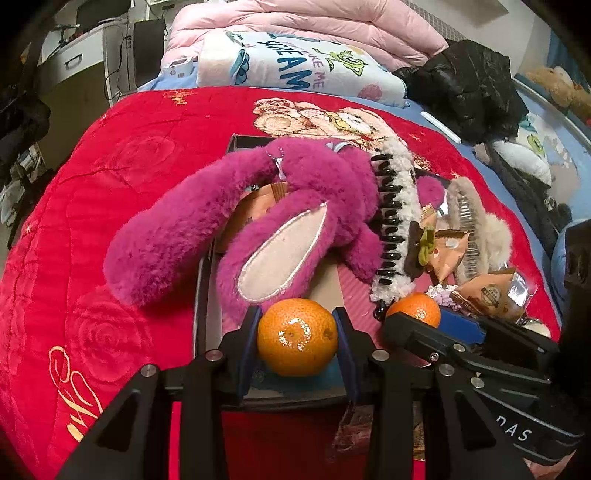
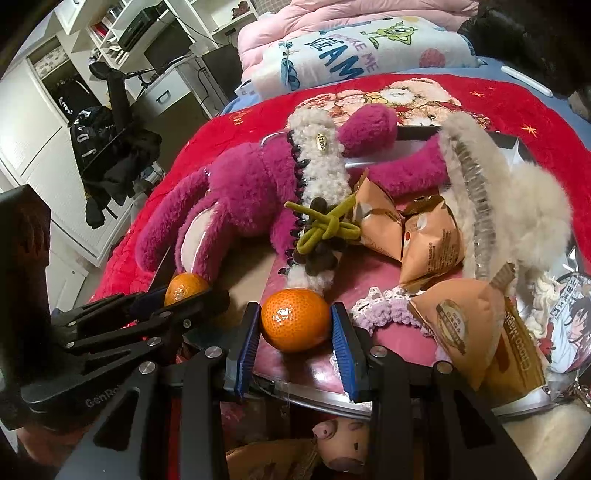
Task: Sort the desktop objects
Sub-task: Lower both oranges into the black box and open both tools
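A: What does everything lie on?
B: A red quilted bedspread with roses (image 1: 110, 192), a folded pink duvet (image 1: 314, 26) behind it, white shelves (image 2: 122, 29) across the room.
A: And the tools?
B: The left gripper (image 1: 297, 339) is clamped on a round orange tangerine (image 1: 297, 338) over a shallow box (image 1: 207, 295). The right gripper (image 2: 295, 325) pinches a second orange tangerine (image 2: 295, 319) on a pink tray (image 2: 295, 373), beside a magenta plush rabbit (image 2: 240, 192).
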Available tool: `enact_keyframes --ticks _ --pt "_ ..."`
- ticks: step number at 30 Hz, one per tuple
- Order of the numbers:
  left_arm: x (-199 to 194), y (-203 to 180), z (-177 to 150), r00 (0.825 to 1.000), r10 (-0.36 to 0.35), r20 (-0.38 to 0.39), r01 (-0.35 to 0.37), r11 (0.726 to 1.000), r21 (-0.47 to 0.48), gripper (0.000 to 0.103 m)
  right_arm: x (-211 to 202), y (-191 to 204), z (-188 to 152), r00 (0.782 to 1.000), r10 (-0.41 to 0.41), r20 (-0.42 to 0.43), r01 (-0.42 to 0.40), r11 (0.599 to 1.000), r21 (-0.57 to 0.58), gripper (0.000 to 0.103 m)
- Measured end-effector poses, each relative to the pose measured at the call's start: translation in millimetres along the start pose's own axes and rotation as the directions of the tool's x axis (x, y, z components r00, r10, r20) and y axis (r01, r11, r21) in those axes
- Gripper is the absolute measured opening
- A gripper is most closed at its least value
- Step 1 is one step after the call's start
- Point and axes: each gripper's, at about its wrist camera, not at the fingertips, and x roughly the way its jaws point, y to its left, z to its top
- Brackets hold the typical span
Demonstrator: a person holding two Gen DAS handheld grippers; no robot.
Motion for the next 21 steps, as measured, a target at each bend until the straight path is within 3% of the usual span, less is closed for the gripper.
enact_keyframes --ticks 7,11,17,21 --pt "0 -2 0 1.000 0.019 0.007 -0.019 1.000 0.006 0.041 -2 -1 1 1.000 0.012 0.004 -0.012 1.000 0.019 0.042" --pt "-3 -5 2 0.999 0.044 0.021 -0.045 0.999 0.016 0.056 -5 -4 4 1.000 0.024 0.005 -0.024 0.999 0.031 0.045" --pt "-4 -2 5 0.999 -0.026 0.018 0.026 1.000 0.002 0.069 -14 -11 8 0.999 0.036 0.019 -0.037 0.998 0.059 0.053" --pt "-9 0 6 0.997 -0.069 0.034 0.070 0.997 -0.022 0.082 -22 -20 11 0.998 0.047 0.042 -0.051 0.995 0.090 0.067"
